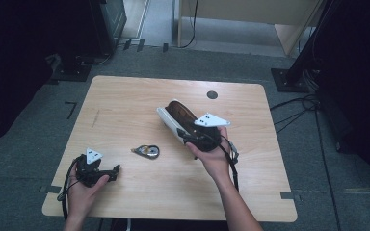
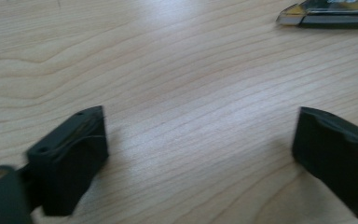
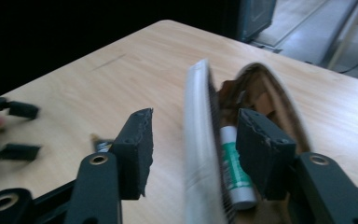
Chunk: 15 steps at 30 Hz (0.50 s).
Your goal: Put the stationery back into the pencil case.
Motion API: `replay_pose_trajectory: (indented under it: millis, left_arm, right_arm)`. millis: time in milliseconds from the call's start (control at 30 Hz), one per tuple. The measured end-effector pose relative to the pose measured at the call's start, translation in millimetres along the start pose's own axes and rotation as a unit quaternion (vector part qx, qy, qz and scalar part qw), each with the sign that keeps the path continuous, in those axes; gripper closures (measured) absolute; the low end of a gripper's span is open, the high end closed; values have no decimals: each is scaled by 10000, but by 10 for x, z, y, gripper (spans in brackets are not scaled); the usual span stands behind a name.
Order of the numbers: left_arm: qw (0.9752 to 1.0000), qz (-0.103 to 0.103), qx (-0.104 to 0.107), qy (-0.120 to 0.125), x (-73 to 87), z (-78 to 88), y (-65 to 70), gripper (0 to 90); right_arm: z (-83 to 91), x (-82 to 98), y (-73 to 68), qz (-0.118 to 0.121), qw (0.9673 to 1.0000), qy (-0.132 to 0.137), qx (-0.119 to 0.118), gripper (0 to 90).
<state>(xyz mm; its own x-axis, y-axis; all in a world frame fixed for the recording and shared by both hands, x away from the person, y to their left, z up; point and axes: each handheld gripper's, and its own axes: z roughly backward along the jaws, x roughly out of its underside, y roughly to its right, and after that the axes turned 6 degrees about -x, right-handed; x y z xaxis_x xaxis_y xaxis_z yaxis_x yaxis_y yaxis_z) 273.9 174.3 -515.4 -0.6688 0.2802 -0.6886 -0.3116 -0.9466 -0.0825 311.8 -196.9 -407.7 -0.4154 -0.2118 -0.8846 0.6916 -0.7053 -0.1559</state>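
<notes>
A white and brown pencil pouch [image 1: 173,115] lies open at the table's middle right. My right gripper [image 1: 187,137] is at its near end, jaws apart: one pad stands outside the white rim [image 3: 199,135], the other inside the pouch, and neither presses on it. A white glue stick with a green label [image 3: 235,172] lies inside the pouch by the inner pad. A small grey and black correction-tape dispenser [image 1: 147,152] lies on the table between the hands. My left gripper [image 1: 112,171] rests near the front left corner, open over bare wood [image 2: 200,158].
The wooden table [image 1: 125,101] has a round dark cable hole [image 1: 212,95] at the back right. The dispenser's tip [image 2: 326,11] lies just beyond the left jaws. Dark stands and cables surround the table on the grey floor.
</notes>
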Motion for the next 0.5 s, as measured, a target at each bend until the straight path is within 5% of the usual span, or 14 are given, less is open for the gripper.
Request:
replay_pose_trajectory:
  millis: [200,500]
  left_arm:
    - [9991,-121,416,23,-87,-14,62,146]
    - [9971,-305,662,218,-276,-70,139,247]
  right_arm:
    - [68,143,-236,67,9994,63,-324,399]
    - [-33,392,-435,156,9983,-118,-540,371]
